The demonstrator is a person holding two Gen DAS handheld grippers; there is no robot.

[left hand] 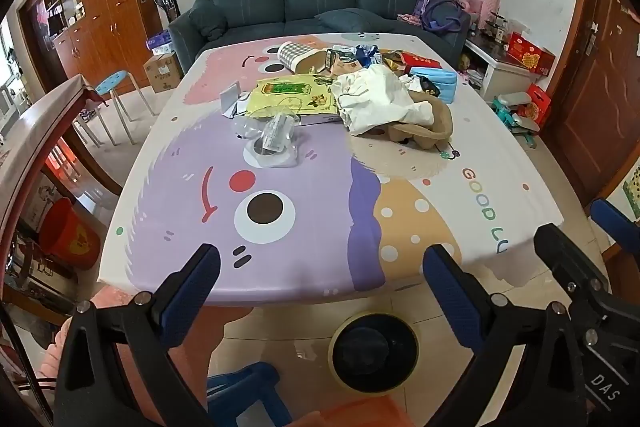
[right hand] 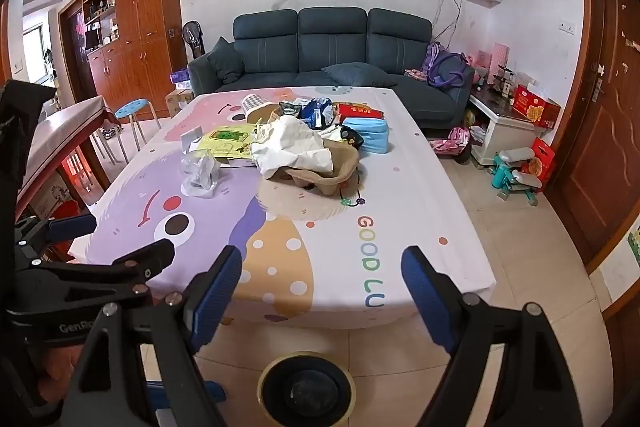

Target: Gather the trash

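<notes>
**Both tongs spread, trash heaped mid-table**

Left tongs and right tongs hang spread and empty over the table's near edge. Far beyond, the trash pile stretches sideways: white paper, yellow packet lying flat, crumpled clear plastic nearest.

A table draped in a pastel cartoon-print cloth bears crumpled clear plastic wrapping, a yellow printed bag, white crumpled paper and a brown pulp tray.
</notes>
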